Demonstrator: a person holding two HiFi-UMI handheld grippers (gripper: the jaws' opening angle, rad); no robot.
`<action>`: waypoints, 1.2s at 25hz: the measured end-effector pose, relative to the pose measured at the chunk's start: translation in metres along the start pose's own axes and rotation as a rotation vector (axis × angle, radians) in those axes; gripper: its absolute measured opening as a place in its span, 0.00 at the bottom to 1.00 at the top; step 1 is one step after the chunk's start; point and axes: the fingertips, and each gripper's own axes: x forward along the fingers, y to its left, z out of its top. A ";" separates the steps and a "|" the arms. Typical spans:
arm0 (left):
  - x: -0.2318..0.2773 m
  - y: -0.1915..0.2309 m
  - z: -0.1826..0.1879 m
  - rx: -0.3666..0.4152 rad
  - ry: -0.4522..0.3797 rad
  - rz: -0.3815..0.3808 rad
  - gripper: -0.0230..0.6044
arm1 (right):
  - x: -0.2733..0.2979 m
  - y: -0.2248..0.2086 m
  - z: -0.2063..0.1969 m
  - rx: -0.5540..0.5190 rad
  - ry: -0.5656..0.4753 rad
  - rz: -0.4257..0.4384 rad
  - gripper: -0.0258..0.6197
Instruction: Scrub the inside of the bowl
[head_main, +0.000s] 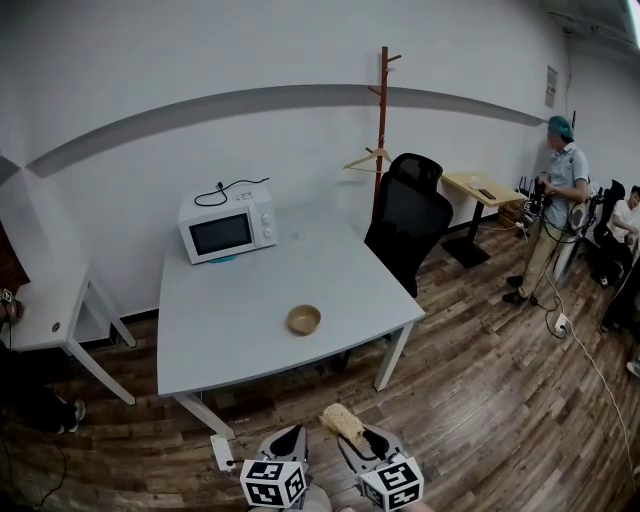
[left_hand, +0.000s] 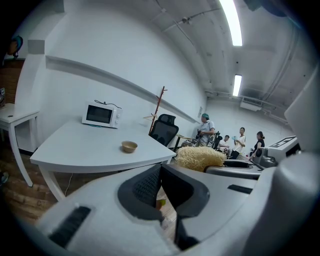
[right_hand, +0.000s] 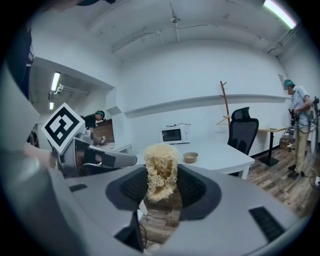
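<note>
A small tan bowl (head_main: 304, 319) sits upright near the front right of the grey table (head_main: 220, 330); it also shows as the bowl (left_hand: 129, 146) and the bowl (right_hand: 190, 157) in the gripper views. My right gripper (right_hand: 161, 187) is shut on a pale fibrous loofah scrubber (right_hand: 160, 171), seen from above as the scrubber (head_main: 343, 422) in the right gripper (head_main: 352, 440). My left gripper (left_hand: 160, 187) is shut with nothing between its jaws; in the head view the left gripper (head_main: 292, 440) hangs beside the right one. Both are over the floor, well short of the table.
A white microwave (head_main: 228, 226) stands at the table's back left. A black office chair (head_main: 407, 222) and a wooden coat stand (head_main: 381, 110) are behind the table's right side. A small white table (head_main: 50, 315) stands at left. People (head_main: 556, 205) stand at far right; a cable (head_main: 590, 355) lies on the floor.
</note>
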 end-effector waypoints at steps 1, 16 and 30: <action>0.000 0.000 -0.001 0.002 0.001 -0.001 0.07 | -0.001 0.000 -0.002 -0.001 0.000 -0.003 0.31; 0.006 0.015 -0.004 -0.025 -0.002 0.029 0.07 | 0.009 0.002 -0.004 0.024 0.057 0.014 0.31; 0.082 0.054 0.058 -0.037 -0.012 0.001 0.07 | 0.097 -0.048 0.037 -0.003 0.044 0.000 0.31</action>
